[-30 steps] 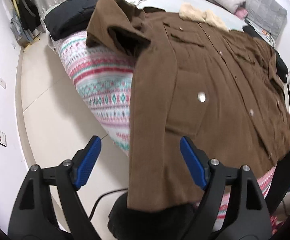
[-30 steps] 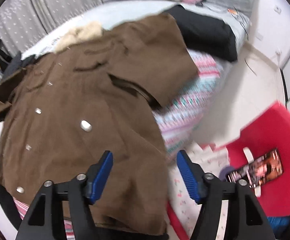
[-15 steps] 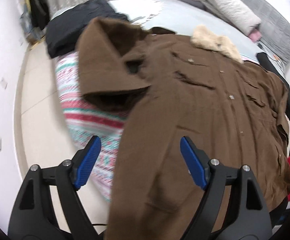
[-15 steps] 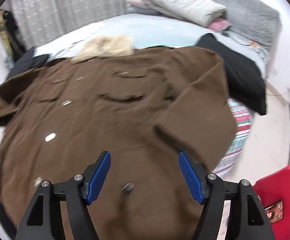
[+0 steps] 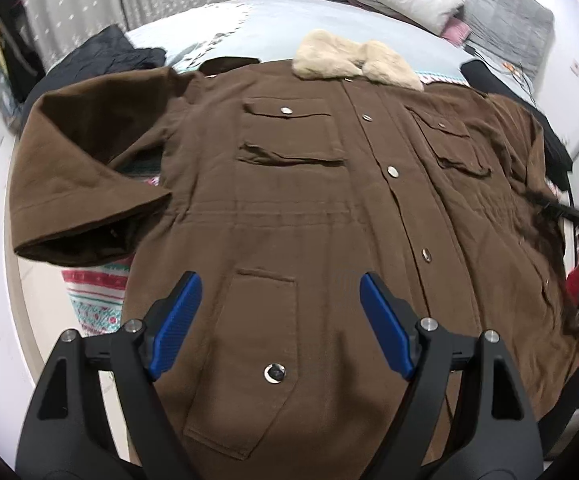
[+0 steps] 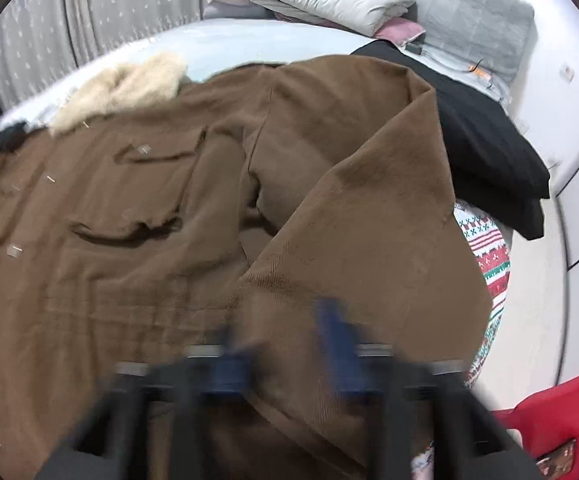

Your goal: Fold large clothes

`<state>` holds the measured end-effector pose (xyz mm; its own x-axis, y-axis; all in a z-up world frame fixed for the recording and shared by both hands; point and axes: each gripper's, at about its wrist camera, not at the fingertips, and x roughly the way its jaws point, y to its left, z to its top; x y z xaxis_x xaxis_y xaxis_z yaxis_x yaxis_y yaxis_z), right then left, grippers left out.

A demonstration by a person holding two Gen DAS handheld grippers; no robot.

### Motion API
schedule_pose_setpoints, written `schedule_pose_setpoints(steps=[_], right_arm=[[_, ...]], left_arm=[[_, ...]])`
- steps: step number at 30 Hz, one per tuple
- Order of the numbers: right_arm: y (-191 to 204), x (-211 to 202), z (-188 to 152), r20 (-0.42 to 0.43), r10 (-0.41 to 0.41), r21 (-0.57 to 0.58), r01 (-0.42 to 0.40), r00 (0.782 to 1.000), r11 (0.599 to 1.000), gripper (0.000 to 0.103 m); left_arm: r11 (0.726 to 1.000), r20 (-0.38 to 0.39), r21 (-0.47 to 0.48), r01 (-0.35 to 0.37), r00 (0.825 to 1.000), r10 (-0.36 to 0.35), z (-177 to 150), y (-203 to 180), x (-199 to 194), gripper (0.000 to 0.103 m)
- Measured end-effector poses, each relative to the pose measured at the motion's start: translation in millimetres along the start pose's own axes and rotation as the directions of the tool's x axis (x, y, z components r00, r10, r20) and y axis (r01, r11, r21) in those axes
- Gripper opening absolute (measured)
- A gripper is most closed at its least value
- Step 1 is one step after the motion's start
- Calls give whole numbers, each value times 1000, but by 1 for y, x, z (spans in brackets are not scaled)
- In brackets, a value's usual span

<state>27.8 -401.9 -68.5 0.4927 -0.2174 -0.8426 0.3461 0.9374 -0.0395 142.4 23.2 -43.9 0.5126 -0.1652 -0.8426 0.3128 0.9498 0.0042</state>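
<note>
Left wrist view: the left gripper hangs over the lower front of the coat, its blue fingers spread wide with nothing between them but the cloth below; whether the tips touch the cloth cannot be told. The coat lies face up and buttoned on the bed, spread out ahead of the gripper. A lower pocket with a snap sits right between the fingers. Farther ahead are two chest pockets, and the fur collar lies at the far end. One sleeve sticks out ahead and to the left of the gripper, past the bed's edge, its dark cuff open. A patterned blanket shows under it, just left of the left finger. Dark clothes lie far ahead on the left.

Right wrist view: the right gripper is badly blurred. Its blue fingers look closer together, over the other sleeve, but whether they pinch the cloth cannot be told. That sleeve lies folded across the coat ahead of the gripper. A black garment lies ahead on the right, and a red chair sits close on the right.
</note>
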Motion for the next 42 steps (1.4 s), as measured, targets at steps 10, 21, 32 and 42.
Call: schedule_pose_setpoints(steps=[10,21,32,42], right_arm=[[-117,-99,70,224,-489,43,493,843,869,6],[-223,2,126,-23,-792,6,792,610,610,12],[-135,-53,120,173,-520,117,507,836,854,73],[2,-41,86,196,-244,-133,272,950,953,73]], left_arm=[[999,-15,46,-8,1000,9,-4,-11,15,81],[995,-1,3,-95,995,95,2,12,12,81],[905,16,-347,-245,964,267,24,116,11,81],[757,-108,-391,-523,843,526,49,179,57,7]])
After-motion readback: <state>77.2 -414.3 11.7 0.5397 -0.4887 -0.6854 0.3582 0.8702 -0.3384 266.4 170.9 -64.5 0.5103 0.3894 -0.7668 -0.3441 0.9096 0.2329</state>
